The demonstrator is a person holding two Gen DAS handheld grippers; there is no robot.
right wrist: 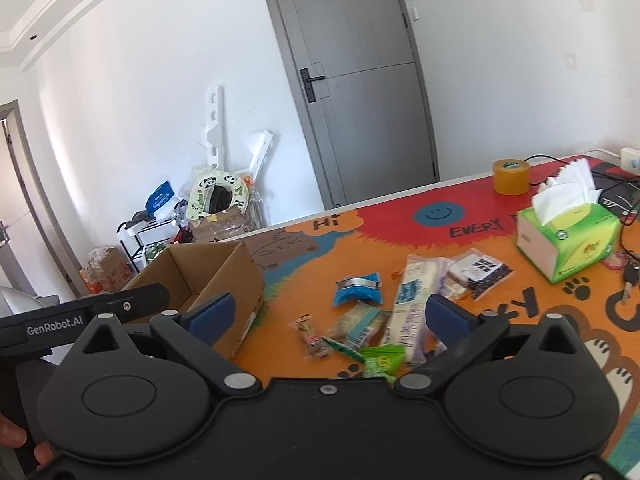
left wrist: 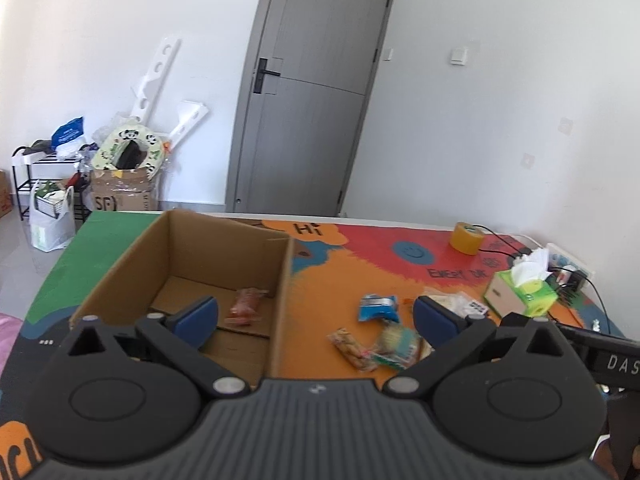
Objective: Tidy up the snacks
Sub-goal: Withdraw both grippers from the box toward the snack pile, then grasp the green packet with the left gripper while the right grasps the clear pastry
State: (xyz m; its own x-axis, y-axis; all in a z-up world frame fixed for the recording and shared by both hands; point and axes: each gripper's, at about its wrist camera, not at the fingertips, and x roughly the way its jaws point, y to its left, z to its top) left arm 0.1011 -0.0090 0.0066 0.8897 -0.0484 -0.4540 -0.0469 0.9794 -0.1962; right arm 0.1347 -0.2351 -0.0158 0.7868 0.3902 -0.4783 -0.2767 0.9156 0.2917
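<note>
Two hand-held tongs hover above a brightly printed surface (right wrist: 304, 264). The right tongs (right wrist: 332, 314) stand wide apart, nothing between the blue pads. The left tongs (left wrist: 316, 316) are also spread wide and empty.

The loose snacks (right wrist: 360, 324) lie in a small heap directly ahead of and just below the right tongs, partly framed by its two fingers. From the left tongs the same heap sits ahead and toward its right finger. The right tongs look the nearer of the two.

Within the heap, a long pale packet (right wrist: 412, 308) runs away from the right tongs, its long axis roughly in line with the fingers. A blue packet (right wrist: 358, 288) lies beyond the heap, a green wrapper (right wrist: 380, 360) closest in, and a small tan bar (right wrist: 312, 340) toward the left finger.

An open cardboard box (left wrist: 280, 280) sits ahead of the left tongs, behind its left finger. It holds one reddish packet (left wrist: 246, 306) on its floor; the rest of the box appears bare. From the right tongs the box lies off to the left.

A green tissue box (right wrist: 568, 240) and a roll of tape (right wrist: 511, 176) stand farther off to the right.
</note>
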